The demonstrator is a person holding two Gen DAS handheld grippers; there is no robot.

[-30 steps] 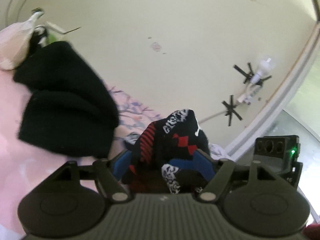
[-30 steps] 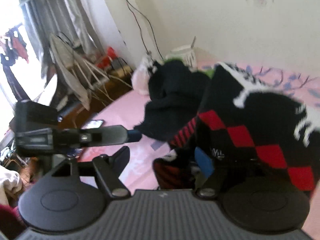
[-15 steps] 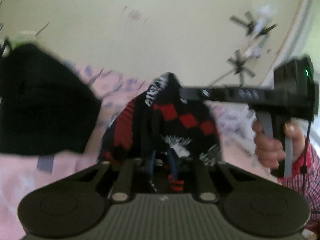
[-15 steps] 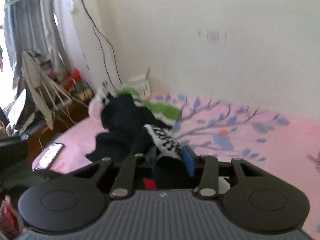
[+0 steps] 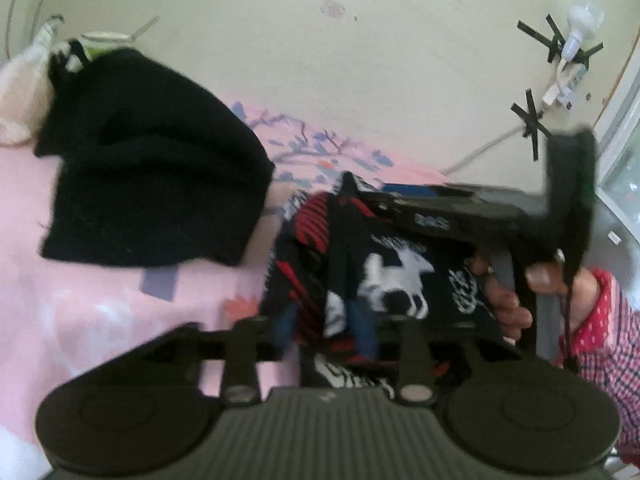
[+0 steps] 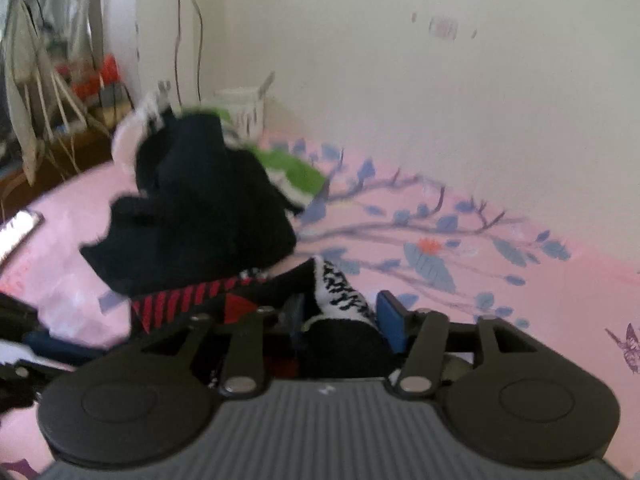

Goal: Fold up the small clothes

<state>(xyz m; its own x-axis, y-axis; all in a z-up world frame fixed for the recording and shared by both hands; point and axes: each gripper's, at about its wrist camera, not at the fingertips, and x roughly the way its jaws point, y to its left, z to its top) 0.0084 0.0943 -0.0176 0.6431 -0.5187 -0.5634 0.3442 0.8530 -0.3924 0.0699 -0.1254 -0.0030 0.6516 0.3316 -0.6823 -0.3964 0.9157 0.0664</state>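
1. Since a second ago the patterned garment [image 5: 384, 280] has come down from mid-air onto the pink sheet [image 5: 100, 320], beside the black knit pile [image 5: 160, 184].
2. The left gripper [image 5: 328, 320] is opening, fabric between its blue pads.
3. The right gripper [image 6: 340, 316] is opening too, apparently around a white-printed fold; blur hides contact.
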